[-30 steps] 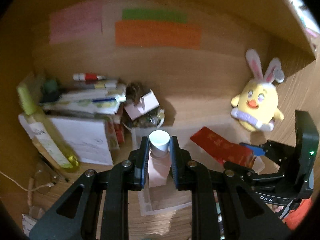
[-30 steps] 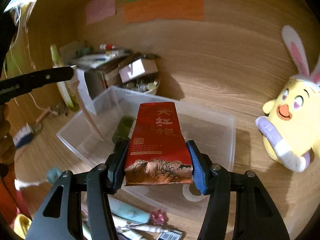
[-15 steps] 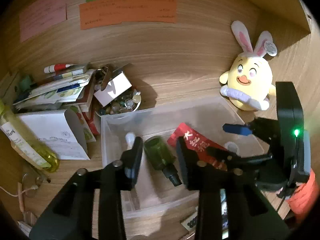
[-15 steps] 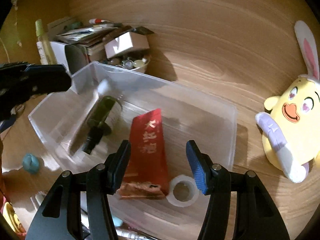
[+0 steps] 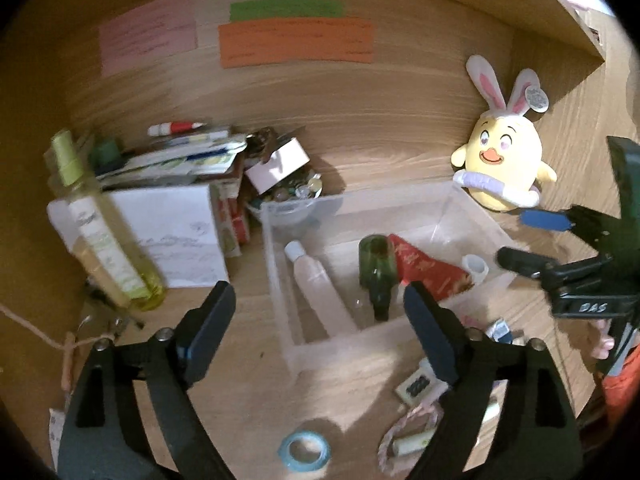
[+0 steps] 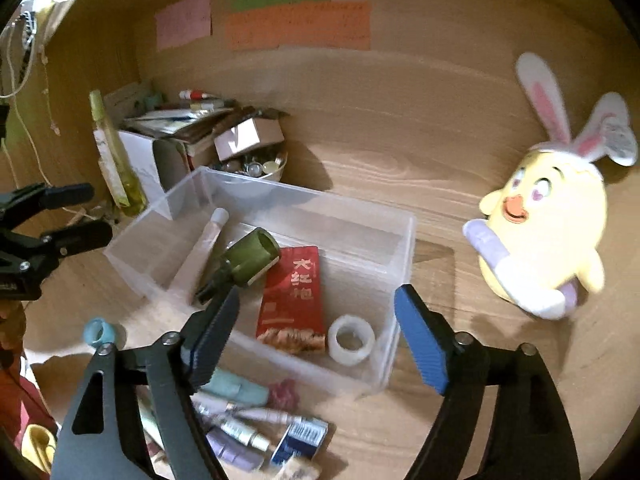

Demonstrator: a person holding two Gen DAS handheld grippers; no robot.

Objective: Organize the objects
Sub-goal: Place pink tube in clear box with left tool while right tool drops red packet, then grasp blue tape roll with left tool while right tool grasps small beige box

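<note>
My left gripper (image 5: 316, 320) and right gripper (image 6: 316, 328) have both just been opening; their jaws stand wide apart with nothing between them. Beyond my fingers, inside the clear bin (image 6: 402, 240), lie the pale tube (image 5: 316, 280), green bottle (image 6: 248, 258), red packet (image 6: 294, 292) and white tape roll (image 6: 352, 340).

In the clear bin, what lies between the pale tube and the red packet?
The dark green bottle, lying on its side between the pale tube and the red packet; the right wrist view shows it best.
</note>
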